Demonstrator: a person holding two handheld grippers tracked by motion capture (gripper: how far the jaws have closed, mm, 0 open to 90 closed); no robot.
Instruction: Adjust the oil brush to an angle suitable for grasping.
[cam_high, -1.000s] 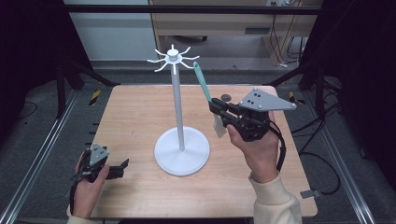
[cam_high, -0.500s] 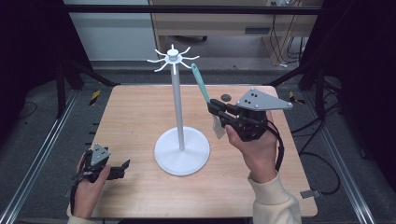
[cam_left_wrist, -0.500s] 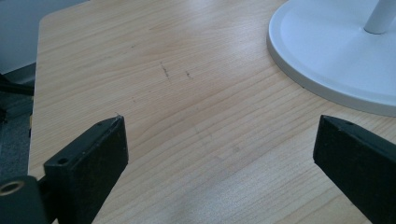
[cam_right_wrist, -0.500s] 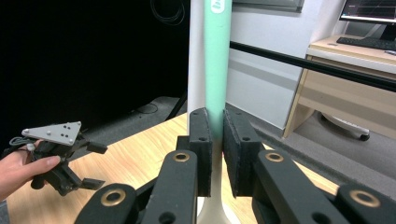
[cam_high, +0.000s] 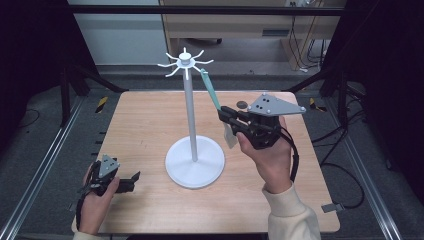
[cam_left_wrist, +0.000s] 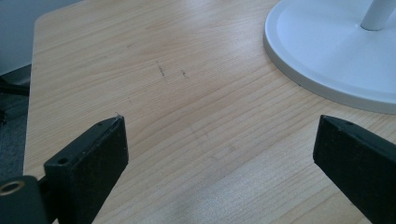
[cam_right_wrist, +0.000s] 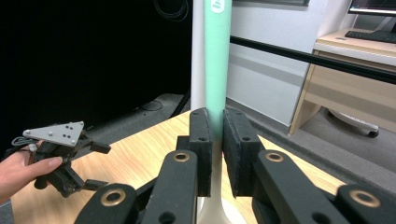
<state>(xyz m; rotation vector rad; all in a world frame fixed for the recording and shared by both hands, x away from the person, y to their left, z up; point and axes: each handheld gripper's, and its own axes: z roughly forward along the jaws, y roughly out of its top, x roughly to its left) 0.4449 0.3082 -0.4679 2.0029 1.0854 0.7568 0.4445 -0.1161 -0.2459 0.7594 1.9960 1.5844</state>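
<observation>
So the right gripper (cam_high: 226, 118), middle right of the high view, has its jaws pinched on a mint-green spatula (cam_high: 211, 90), gripping low on the handle with the pale blade (cam_high: 230, 136) hanging below the jaws. The handle tip points up toward the hooks on top of the white stand (cam_high: 189, 110), centre frame, and is close to them but not hooked on as far as I can tell.

In the right gripper view the green handle (cam_right_wrist: 217, 60) runs straight up the middle between the two black pads, which look pressed tight on it.

My read: it's a light, thin utensil, stiff in the handle, probably a bit flexy at the blade, and smooth enough to swivel in the grip. Holding near the blade keeps the top end free for hooking, which seems the sensible spot.

The left gripper (cam_high: 131, 181), bottom left, rests on the wooden table (cam_high: 140, 125) with jaws spread wide and nothing between them.
</observation>
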